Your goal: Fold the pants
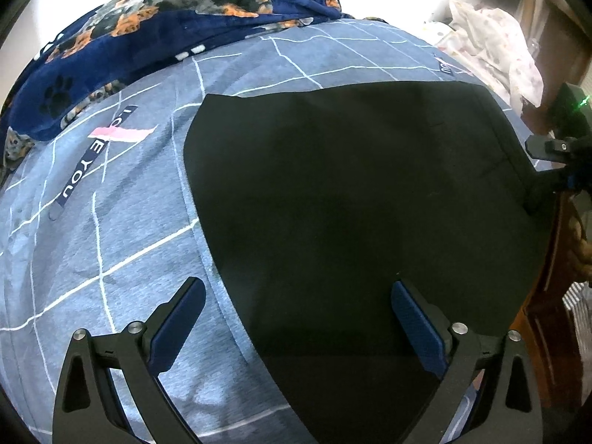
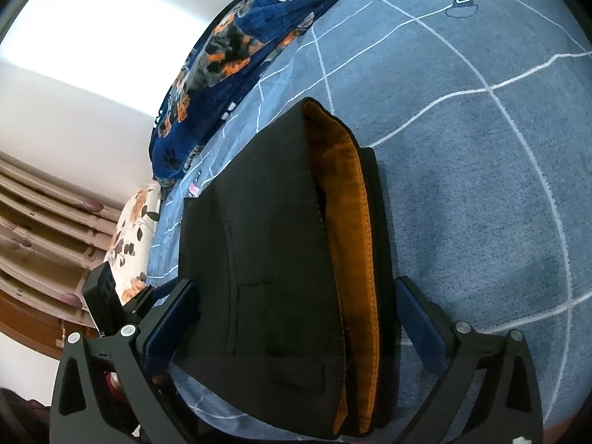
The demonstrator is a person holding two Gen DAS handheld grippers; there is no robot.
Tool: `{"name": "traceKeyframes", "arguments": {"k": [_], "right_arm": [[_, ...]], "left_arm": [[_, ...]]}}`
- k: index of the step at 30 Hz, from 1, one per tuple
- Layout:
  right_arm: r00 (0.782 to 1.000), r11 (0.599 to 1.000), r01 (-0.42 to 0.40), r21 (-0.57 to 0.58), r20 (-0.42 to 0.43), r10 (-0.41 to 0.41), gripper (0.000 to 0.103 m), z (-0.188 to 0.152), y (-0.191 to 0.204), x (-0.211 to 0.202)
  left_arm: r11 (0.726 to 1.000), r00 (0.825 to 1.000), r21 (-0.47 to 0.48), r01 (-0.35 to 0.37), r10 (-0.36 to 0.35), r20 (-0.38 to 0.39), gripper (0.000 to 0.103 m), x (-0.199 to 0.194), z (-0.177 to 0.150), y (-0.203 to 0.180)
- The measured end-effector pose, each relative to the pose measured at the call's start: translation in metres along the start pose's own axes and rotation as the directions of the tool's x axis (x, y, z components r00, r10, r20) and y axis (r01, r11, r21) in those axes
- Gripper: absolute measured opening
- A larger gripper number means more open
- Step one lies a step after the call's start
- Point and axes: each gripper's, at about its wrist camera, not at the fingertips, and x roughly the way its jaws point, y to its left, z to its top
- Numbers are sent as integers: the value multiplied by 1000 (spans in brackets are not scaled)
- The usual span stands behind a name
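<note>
Black pants [image 1: 351, 203] lie folded flat on the blue-grey bedsheet [image 1: 111, 240]. In the right wrist view the folded stack of pants [image 2: 266, 259] shows its orange lining [image 2: 355, 244] along the right side. My left gripper [image 1: 298, 314] stands open above the near edge of the pants, with nothing pinched between its blue pads [image 1: 416, 333]. My right gripper [image 2: 296, 318] is open wide, its fingers astride the near end of the folded stack, pads apart from the cloth. The right gripper's fingers [image 1: 547, 148] show at the pants' far right edge in the left wrist view.
A navy fleece blanket [image 1: 166, 11] with a dog print lies bunched along the far side of the bed. A pale floral cloth [image 1: 495, 48] sits at the right. A wooden bed frame [image 1: 544, 296] borders the right side. Curtains [image 2: 44, 214] hang at the left of the right wrist view.
</note>
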Motion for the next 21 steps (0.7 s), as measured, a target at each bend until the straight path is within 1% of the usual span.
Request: {"name": "traceKeyframes", "arguments": {"k": [3, 7, 10, 15, 21], "right_arm": [[1000, 1000, 1, -3, -2, -1, 103, 0, 0, 0], [1000, 1000, -2, 0, -1, 2, 103, 0, -1, -1], [1000, 1000, -1, -3, -1, 1, 103, 0, -1, -1], [1000, 1000, -1, 1, -1, 1, 103, -1, 0, -1], [1000, 1000, 6, -11, -5, -6, 103, -3, 2, 0]], "left_arm": [[1000, 1000, 2, 27, -27, -6, 89, 0, 2, -1], [999, 999, 0, 34, -34, -12, 88, 1, 4, -2], [999, 999, 0, 44, -44, -12, 84, 1, 4, -2], [999, 999, 4, 42, -42, -13, 82, 1, 6, -3], [999, 999, 11, 43, -42, -11, 77, 2, 7, -4]]}}
